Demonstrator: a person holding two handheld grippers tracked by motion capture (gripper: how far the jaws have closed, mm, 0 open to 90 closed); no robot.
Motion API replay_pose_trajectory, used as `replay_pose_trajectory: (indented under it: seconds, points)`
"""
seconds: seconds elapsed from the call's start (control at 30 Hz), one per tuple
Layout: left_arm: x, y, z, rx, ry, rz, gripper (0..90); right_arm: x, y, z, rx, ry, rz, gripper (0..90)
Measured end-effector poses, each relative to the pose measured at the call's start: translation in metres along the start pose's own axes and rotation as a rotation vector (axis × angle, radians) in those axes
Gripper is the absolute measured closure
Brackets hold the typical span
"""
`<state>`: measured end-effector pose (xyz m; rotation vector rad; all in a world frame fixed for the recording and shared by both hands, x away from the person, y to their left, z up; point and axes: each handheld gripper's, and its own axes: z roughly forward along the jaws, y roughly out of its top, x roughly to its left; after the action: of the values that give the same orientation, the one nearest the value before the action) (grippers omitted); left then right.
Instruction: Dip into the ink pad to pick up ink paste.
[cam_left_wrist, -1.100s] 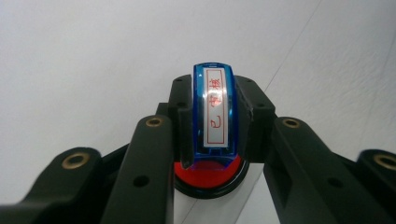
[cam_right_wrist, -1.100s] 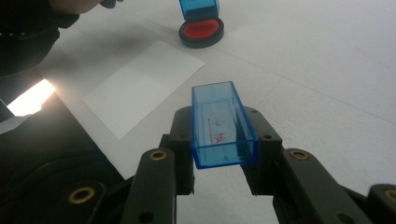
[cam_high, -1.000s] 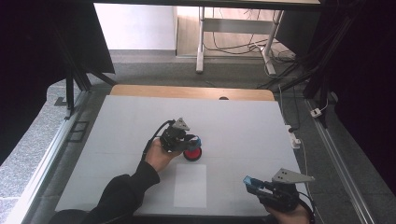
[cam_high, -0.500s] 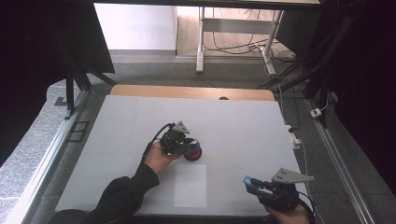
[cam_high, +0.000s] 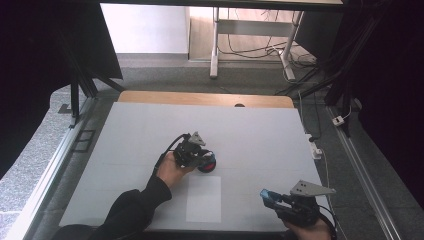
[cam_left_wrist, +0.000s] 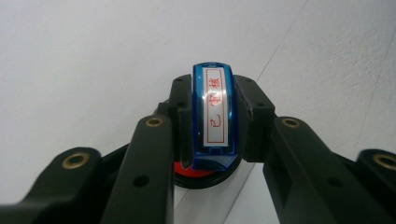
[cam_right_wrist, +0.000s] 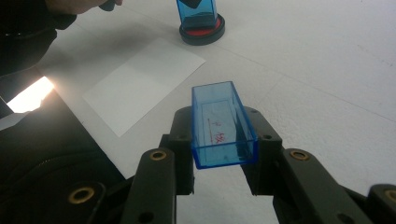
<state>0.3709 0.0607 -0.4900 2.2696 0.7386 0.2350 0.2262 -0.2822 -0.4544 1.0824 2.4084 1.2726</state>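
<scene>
A blue stamp (cam_left_wrist: 215, 112) with red characters on its white top label stands pressed into a round red ink pad (cam_left_wrist: 205, 173) in a black dish. My left gripper (cam_left_wrist: 214, 122) is shut on the stamp, and it shows in the high view as the left gripper (cam_high: 200, 155) over the ink pad (cam_high: 207, 164) at mid-table. My right gripper (cam_right_wrist: 222, 135) is shut on a clear blue stamp cap (cam_right_wrist: 221, 125), held low near the table's front right corner as the right gripper (cam_high: 272, 198). The stamp (cam_right_wrist: 196, 11) and ink pad (cam_right_wrist: 202, 32) lie ahead in the right gripper view.
A white sheet of paper (cam_high: 204, 198) lies flat between the two grippers, near the front edge, also seen as the paper (cam_right_wrist: 142, 83). The table (cam_high: 260, 130) has a pale grey top with a wooden strip (cam_high: 200, 98) along its far edge. A dark sleeve (cam_high: 125, 212) reaches in from the bottom left.
The left gripper with the stamp has shifted slightly over the ink pad. The right gripper has stayed in place with the cap.
</scene>
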Motion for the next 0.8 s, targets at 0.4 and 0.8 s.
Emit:
replay_pose_trajectory:
  seconds: [0.4,0.8]
  points:
    - [-0.005,0.002,0.001,0.022,0.024,0.013,71.1,0.001,0.0,0.001,0.007,-0.001,-0.01,68.0]
    - [0.014,0.0,0.0,0.015,-0.072,-0.091,71.1,0.001,0.0,0.002,0.009,0.001,-0.011,67.9]
